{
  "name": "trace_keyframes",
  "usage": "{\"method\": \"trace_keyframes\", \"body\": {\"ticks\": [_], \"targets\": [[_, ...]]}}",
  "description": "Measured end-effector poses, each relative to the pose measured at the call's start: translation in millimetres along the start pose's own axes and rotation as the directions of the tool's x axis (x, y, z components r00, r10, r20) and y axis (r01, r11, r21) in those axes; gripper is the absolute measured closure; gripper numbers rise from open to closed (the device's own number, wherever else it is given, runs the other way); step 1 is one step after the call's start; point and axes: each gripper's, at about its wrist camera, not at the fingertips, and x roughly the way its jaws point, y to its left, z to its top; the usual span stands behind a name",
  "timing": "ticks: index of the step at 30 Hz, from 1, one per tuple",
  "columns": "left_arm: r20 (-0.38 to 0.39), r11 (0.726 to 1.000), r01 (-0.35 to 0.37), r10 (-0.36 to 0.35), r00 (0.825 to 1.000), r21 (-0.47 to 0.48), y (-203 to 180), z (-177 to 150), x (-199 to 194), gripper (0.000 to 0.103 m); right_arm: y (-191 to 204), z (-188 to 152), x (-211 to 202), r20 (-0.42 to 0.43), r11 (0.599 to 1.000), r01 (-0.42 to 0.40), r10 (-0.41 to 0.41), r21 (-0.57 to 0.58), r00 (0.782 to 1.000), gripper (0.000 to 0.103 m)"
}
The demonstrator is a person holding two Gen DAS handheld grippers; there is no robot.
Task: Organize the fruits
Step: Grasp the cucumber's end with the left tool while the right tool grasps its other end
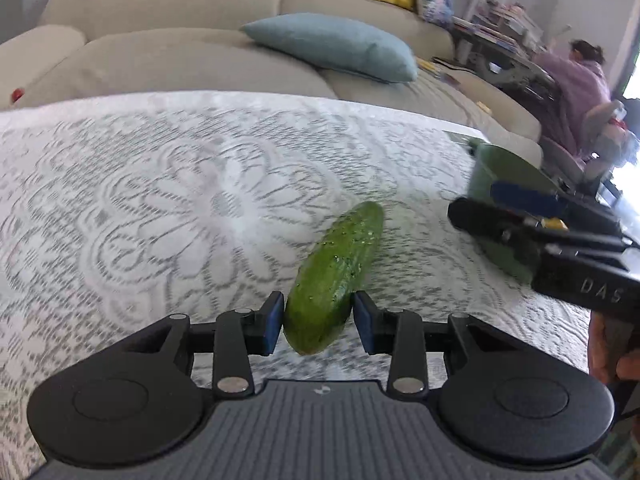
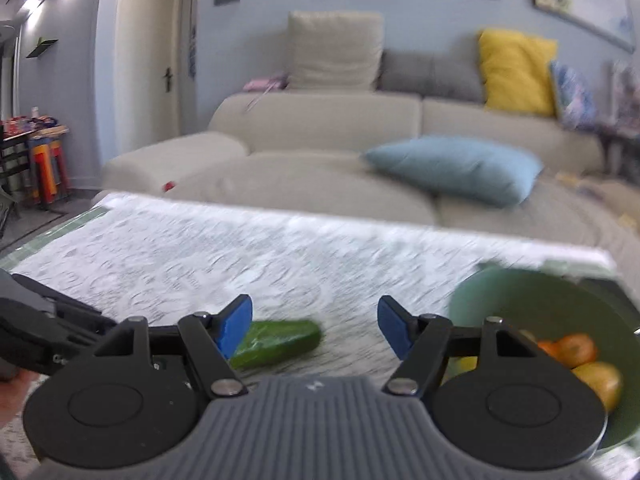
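Cucumber [image 1: 334, 276], dark green, bumpy-skinned and glistening with small droplets, is sitting near the middle of the surface [image 1: 160, 200] with its near end between the blue pads of the left gripper [image 1: 318, 322]. The jaws are pinching it: the left pad is pressing against the skin, and the right pad is sitting at the edge of the skin, though whether it touches I cannot tell. Its long body is pointing away toward the far right. Whether it is resting on the cloth or lifted just clear of it is not clear.

A white lace cloth with a large woven flower pattern is covering the surface.

To the right, a round, smooth, pale green bowl [image 2: 532, 300] is standing close to the far right corner, holding several orange and yellow round fruits [image 2: 580, 350]. The right gripper [image 2: 316, 330] is hovering between the cucumber and the bowl, its jaws standing spread with nothing between the blue pads.

Beyond the far edge, a beige upholstered sofa [image 2: 320, 120] is carrying a soft light-blue cushion [image 2: 456, 168] and a yellow cushion [image 2: 516, 70]. At the far right a person [image 1: 576, 88] in a lilac top is sitting.
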Motion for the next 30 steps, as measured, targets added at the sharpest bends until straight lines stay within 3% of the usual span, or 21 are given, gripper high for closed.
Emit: {"method": "trace_keyframes", "body": {"ticks": [5, 9, 13, 18, 22, 26, 30], "targets": [[0.05, 0.999, -0.042, 0.043, 0.998, -0.01, 11, -4, -7, 0.06, 2, -3, 23, -0.082, 0.999, -0.032, 0.033, 0.017, 0.996, 0.038], [0.074, 0.997, -0.07, 0.072, 0.995, -0.027, 14, -5, -8, 0.052, 3, -1, 36, -0.112, 0.999, -0.04, 0.043, 0.034, 0.993, 0.04], [0.097, 0.996, -0.067, 0.073, 0.993, -0.065, 14, -9, -13, 0.052, -5, 4, 56, -0.136, 0.99, -0.063, 0.08, 0.125, 0.988, 0.04], [0.08, 0.996, -0.088, 0.088, 0.993, 0.006, 5, -15, -7, 0.049, -3, 3, 70, -0.152, 0.981, -0.072, 0.1, 0.18, 0.983, 0.04], [0.052, 0.987, -0.13, 0.125, 0.991, 0.092, -8, -18, 2, 0.049, 5, 2, 66, -0.156, 0.989, -0.092, 0.11, 0.12, 0.982, 0.04], [0.032, 0.969, -0.163, 0.16, 0.987, 0.184, -19, -15, 5, 0.049, 11, 10, 64, -0.183, 0.99, -0.129, 0.118, -0.049, 0.976, 0.04], [0.012, 0.961, -0.162, 0.163, 0.987, 0.224, -24, -8, 8, 0.049, 15, 19, 69, -0.236, 0.944, -0.193, 0.131, -0.266, 0.963, 0.04]]}}
